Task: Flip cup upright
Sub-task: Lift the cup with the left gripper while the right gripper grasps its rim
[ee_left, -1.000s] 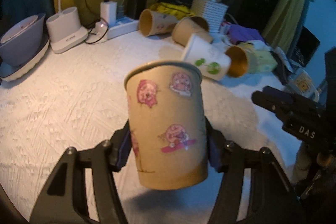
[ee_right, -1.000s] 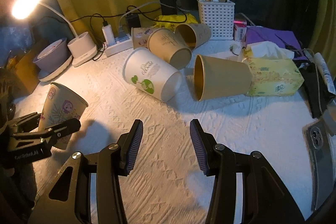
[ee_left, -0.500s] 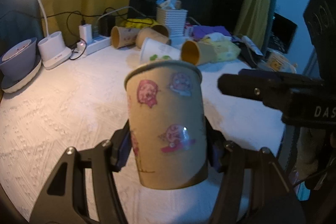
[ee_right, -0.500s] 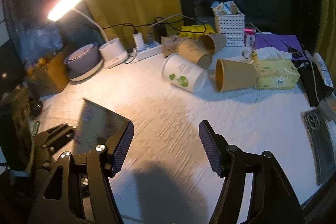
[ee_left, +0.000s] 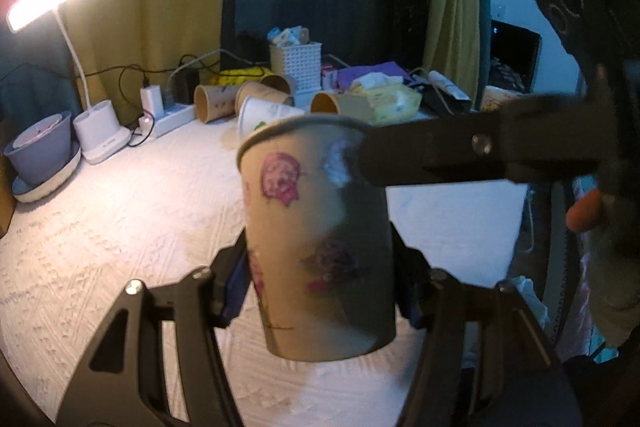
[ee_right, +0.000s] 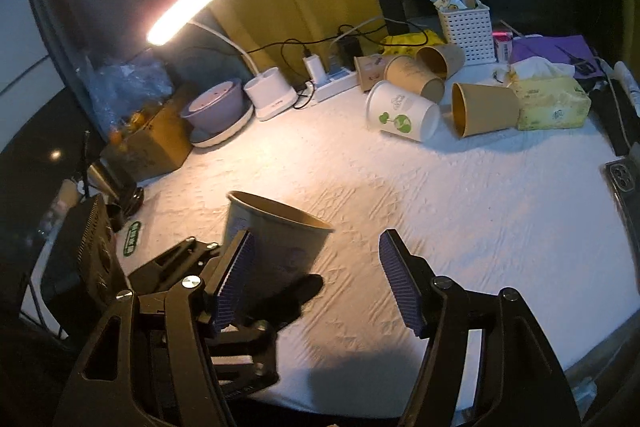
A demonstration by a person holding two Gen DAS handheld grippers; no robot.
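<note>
While my left gripper keeps its pads clamped on the lower body of the sticker cup, my right gripper has swung in from well off to the side a second ago and now brackets that same cup. Seen from the left wrist, one black right finger crosses in front of the cup's upper right side, just below the rim. From the right wrist, the cup sits against the inner face of that tool's left pad, mouth up, while the other pad stands well apart from it, so those jaws are spread wide with nothing between them pinched.

The cup is held above the white tablecloth, close in front of both tools, rim uppermost and leaning slightly. I judge the flip itself is essentially done and this is either a handover or a steadying move before setting down. Far ahead of both tools, four other cups lie on their sides near the tissue box.
</note>
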